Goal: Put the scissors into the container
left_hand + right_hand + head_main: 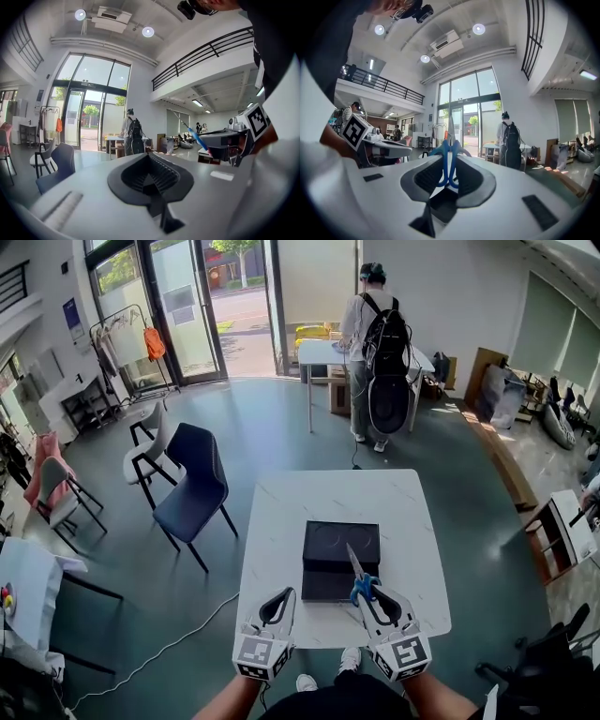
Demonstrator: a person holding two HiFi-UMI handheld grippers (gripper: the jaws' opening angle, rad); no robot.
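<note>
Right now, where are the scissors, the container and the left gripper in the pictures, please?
scissors [362, 586]: head view, on the blue handles.
container [330, 538]: head view, on its dark upper surface.
left gripper [286, 594]: head view, midway between its fingertips.

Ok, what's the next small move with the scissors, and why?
Probably lower the right claw toward the black container. It is shut on the scissors by their blue handles, with the blades pointing out over the container but not yet inside it.
</note>
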